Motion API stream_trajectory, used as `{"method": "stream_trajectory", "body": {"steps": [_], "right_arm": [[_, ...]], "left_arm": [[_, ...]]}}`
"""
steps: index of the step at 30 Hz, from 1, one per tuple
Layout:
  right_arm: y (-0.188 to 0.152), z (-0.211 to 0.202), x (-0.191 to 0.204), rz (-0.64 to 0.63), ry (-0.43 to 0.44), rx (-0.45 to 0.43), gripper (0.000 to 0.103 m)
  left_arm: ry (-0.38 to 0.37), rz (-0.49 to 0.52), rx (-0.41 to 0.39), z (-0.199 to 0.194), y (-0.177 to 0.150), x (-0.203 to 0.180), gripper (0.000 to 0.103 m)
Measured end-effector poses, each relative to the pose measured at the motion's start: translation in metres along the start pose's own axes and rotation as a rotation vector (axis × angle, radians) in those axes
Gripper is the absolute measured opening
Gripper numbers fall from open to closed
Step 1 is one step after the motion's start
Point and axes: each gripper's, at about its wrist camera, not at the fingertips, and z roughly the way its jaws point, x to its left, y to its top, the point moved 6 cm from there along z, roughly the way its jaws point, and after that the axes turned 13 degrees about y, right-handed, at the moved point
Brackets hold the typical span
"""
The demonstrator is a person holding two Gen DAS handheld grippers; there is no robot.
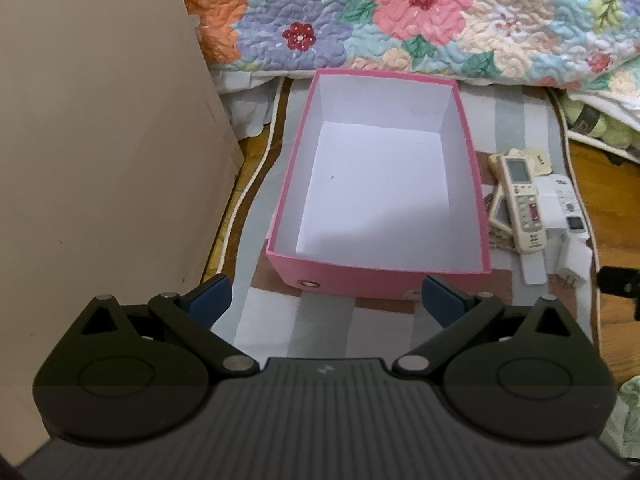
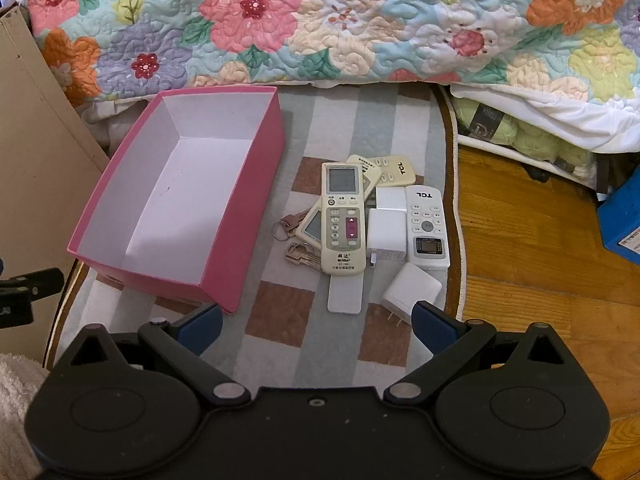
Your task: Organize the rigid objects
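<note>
Left wrist view: a checked rug on wooden floor, a floral quilt [image 1: 400, 12] behind. The pink box [image 1: 380, 276] is seen empty, just ahead of the left gripper [image 1: 326, 300], fingers spread wide, nothing held. The remote pile [image 1: 524, 200] is partly cut off.

Right wrist view: the right gripper [image 2: 316, 326] hangs with fingers apart, empty. The cream remote [image 2: 344, 220] tops the pile beside the box; judged light, stiff, slick, best pinched across its narrow sides. Keys [image 2: 300, 254] and chargers [image 2: 410, 286] are half-buried; lower remotes are hard to count.
</note>
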Motion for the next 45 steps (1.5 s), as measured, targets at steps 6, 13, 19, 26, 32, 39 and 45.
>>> {"method": "stream_trajectory", "body": {"steps": [6, 13, 19, 26, 32, 39, 45], "right_arm": [[-0.002, -0.001, 0.004, -0.011, 0.008, 0.002, 0.102], [-0.003, 0.002, 0.005, -0.007, 0.014, 0.015, 0.102], [-0.004, 0.003, 0.002, 0.001, 0.007, 0.020, 0.102], [-0.003, 0.003, 0.000, 0.001, 0.006, 0.021, 0.102], [-0.003, 0.004, 0.000, 0.007, 0.007, 0.021, 0.102], [-0.006, 0.007, 0.001, 0.012, 0.010, 0.029, 0.102], [-0.006, 0.008, 0.002, 0.004, 0.013, 0.030, 0.102]], "left_arm": [[-0.001, -0.013, 0.007, 0.000, -0.001, 0.003, 0.103], [-0.054, -0.056, 0.069, 0.008, -0.005, 0.006, 0.103], [-0.021, -0.021, 0.032, 0.007, -0.004, 0.005, 0.103], [-0.006, -0.017, 0.024, 0.007, -0.003, 0.011, 0.103], [0.003, -0.006, 0.030, 0.008, -0.005, 0.010, 0.103], [0.028, 0.025, 0.032, 0.006, -0.005, 0.003, 0.103], [-0.025, 0.067, 0.011, -0.006, -0.005, -0.008, 0.103]]}}
